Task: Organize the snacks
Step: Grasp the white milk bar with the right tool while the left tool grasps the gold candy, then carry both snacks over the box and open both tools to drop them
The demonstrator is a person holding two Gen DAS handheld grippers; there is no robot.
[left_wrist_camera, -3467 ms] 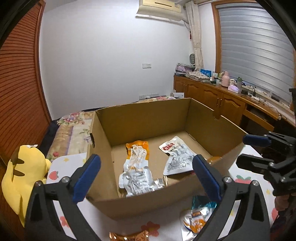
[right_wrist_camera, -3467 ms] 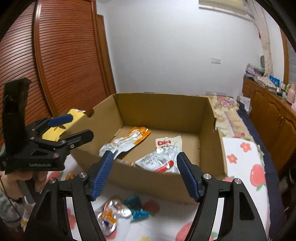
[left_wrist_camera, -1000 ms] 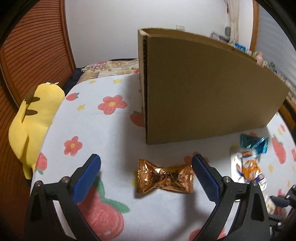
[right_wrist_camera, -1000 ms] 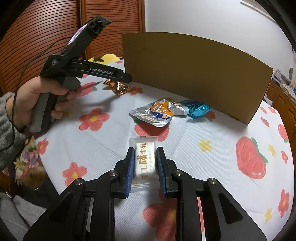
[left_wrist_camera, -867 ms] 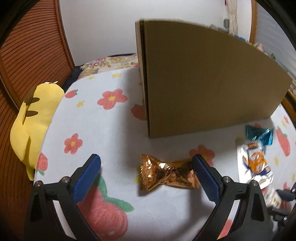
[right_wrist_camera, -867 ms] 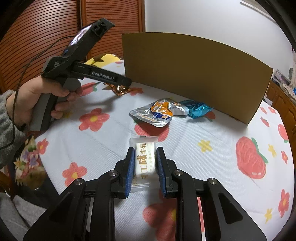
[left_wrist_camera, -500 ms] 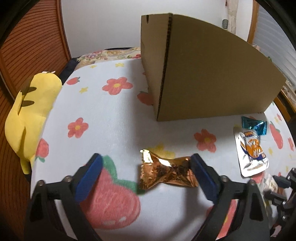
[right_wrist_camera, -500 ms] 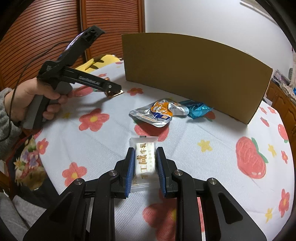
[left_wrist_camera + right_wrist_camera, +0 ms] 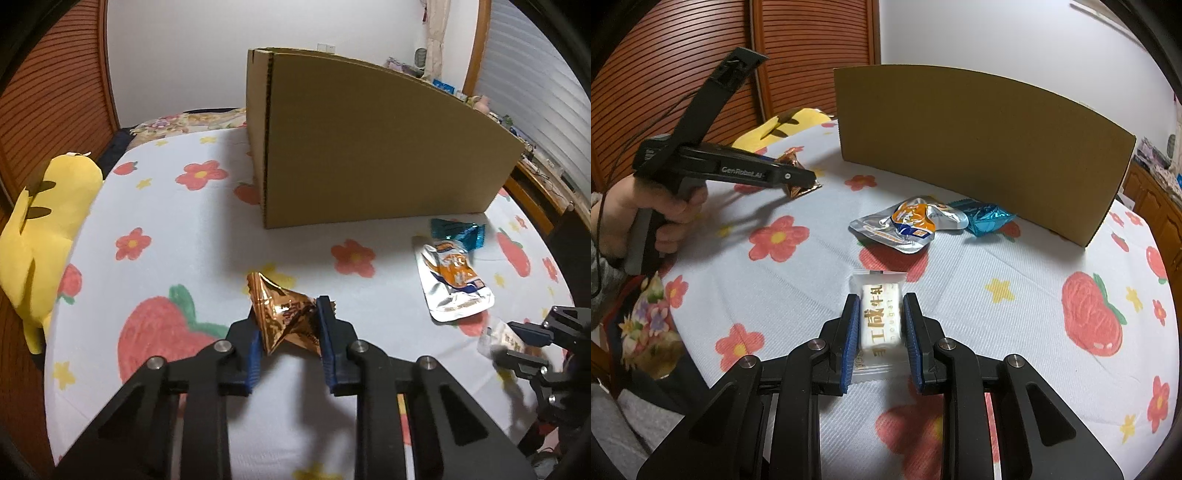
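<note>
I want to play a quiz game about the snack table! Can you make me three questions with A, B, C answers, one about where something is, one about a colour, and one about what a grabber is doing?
1. Where is the blue candy?
A. beside the cardboard box
B. on the yellow plush toy
C. in a gripper

2. What colour is the candy in the left gripper?
A. green
B. copper-orange
C. white

3. The right gripper is
A. wide open
B. empty
C. shut on the white nougat bar

Answers: A, it lies by the box wall; B, shiny copper-orange foil; C, pads press both its sides.
</note>
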